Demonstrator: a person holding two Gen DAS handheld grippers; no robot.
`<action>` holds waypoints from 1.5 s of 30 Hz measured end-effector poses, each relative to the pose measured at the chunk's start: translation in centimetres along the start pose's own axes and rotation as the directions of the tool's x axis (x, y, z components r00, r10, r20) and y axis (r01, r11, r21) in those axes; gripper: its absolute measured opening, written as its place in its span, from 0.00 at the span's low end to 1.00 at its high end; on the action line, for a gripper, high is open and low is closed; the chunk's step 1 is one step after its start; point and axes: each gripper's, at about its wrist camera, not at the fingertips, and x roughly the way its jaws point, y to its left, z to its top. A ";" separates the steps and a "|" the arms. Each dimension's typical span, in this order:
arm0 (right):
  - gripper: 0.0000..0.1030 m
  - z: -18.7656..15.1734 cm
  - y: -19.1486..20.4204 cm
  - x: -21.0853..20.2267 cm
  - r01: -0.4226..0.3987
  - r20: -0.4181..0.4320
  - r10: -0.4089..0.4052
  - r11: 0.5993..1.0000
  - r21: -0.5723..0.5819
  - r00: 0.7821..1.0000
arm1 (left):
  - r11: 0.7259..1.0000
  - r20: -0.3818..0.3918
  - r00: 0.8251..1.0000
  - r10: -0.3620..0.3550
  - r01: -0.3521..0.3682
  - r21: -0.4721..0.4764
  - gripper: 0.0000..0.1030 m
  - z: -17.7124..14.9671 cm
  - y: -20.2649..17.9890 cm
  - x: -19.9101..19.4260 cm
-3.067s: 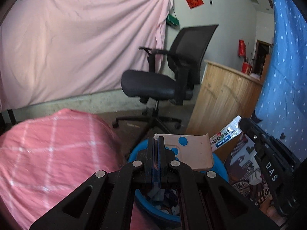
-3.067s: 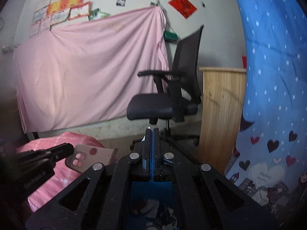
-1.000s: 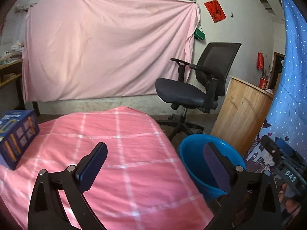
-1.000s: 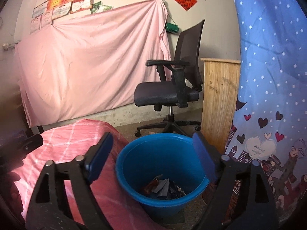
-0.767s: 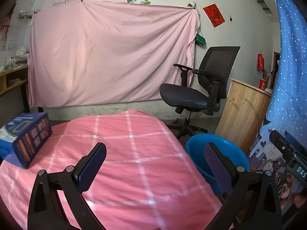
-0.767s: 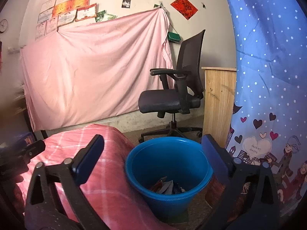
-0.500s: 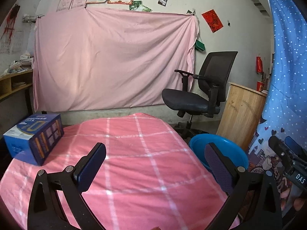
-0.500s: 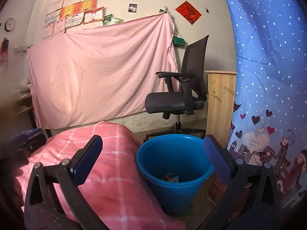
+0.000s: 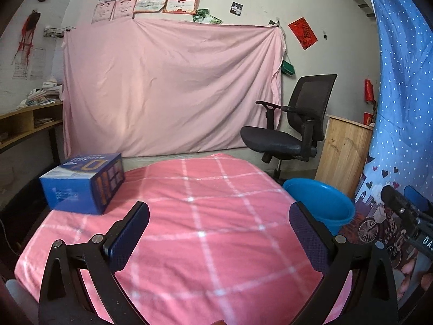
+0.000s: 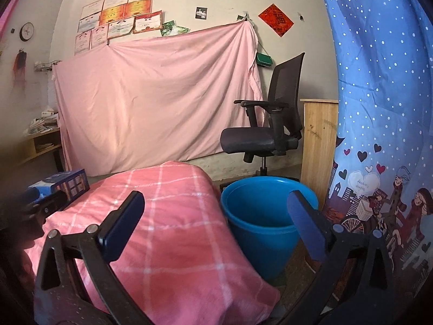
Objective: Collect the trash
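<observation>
Blue bucket [image 10: 259, 233] just off cloth's [image 9: 216, 216] right edge, 1 box [image 9: 81, 184] far left, our 2 grippers, left [image 9: 219, 233] & right [image 10: 216, 230], jaws wide, empty.

Pink sheet [image 9: 173, 86] on wall, black office chair [image 9: 292, 132], wooden cabinet [image 9: 343, 157], blue curtain [image 10: 384, 86].

A pink sheet [image 9: 173, 86] hangs across the back wall beneath a row of framed certificates [image 9: 151, 2] and beside a red paper square [image 9: 302, 33]. A black office chair [image 9: 292, 130] stands by a wooden cabinet [image 9: 343, 151]. A blue starred curtain [image 10: 379, 108] hangs at right. A wall clock [image 10: 26, 31] hangs at upper left.
</observation>
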 end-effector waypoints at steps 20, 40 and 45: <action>1.00 -3.0 4.3 -6.7 -0.004 0.046 0.004 1.000 -0.014 0.999 | 0.999 0.046 0.998 0.047 -0.046 -0.019 0.98 -4.1 2.0 -7.2; 1.00 -5.5 5.4 -6.6 0.020 0.008 -0.020 0.999 -0.035 1.000 | 0.996 0.042 0.996 0.083 -0.082 -0.017 0.98 -5.9 2.3 -7.3; 1.00 -5.9 5.7 -5.8 0.017 -0.021 -0.018 0.998 -0.053 1.000 | 0.995 0.020 0.995 0.099 -0.098 -0.016 0.98 -6.3 2.4 -6.8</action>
